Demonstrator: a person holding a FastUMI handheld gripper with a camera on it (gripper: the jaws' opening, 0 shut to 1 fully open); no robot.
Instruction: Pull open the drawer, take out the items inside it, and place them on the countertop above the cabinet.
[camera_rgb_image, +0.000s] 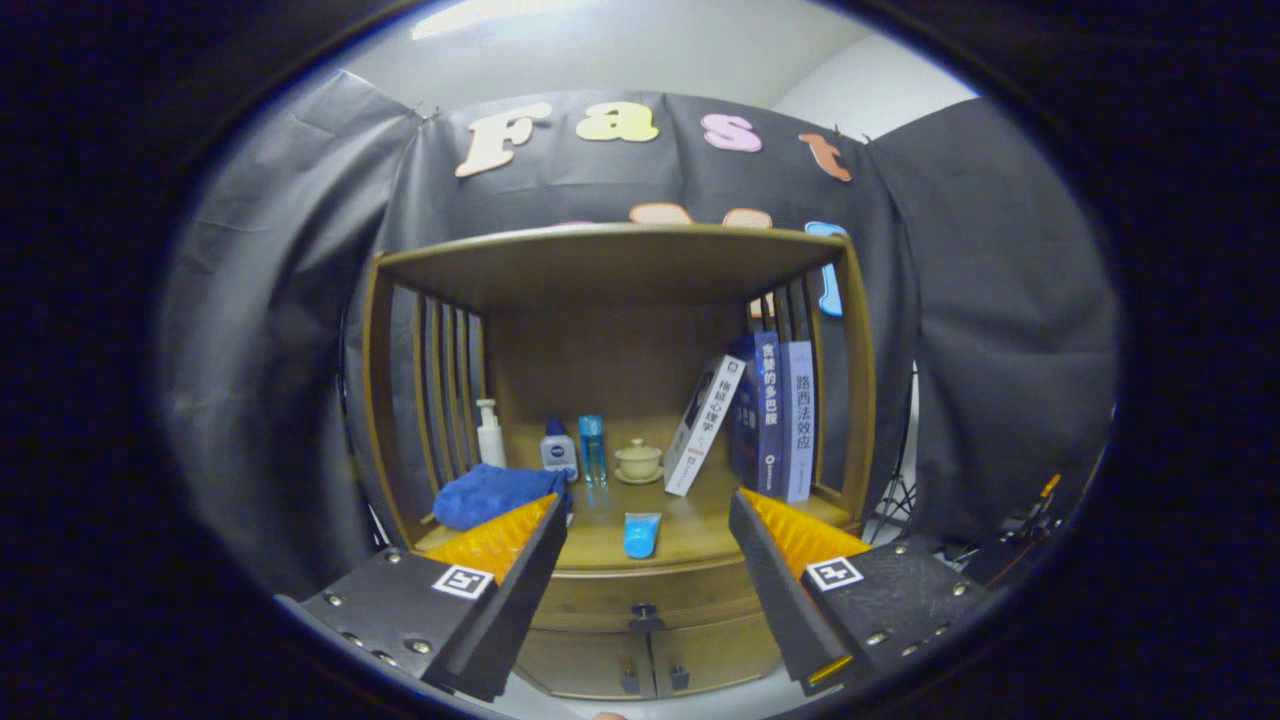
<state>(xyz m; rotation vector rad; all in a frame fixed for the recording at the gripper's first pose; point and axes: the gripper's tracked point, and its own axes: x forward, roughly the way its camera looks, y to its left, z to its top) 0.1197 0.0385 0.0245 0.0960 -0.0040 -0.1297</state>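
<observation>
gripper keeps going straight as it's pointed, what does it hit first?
Probably the blue tube lying at the countertop's front edge, centred between the open gripper fingers and ahead of them. The drawer knob sits just below that line. Depth is hard to judge.

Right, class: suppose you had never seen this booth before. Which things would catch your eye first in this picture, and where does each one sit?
Probably the wooden cabinet beyond the open gripper, its shelf lined with small bottles. Next, the blue cloth heaped at the shelf's left end, just behind one finger, and the blue tube lying near the front edge, between the fingers. Then the books at the right, one leaning against the others. The drawer below looks shut.
</observation>
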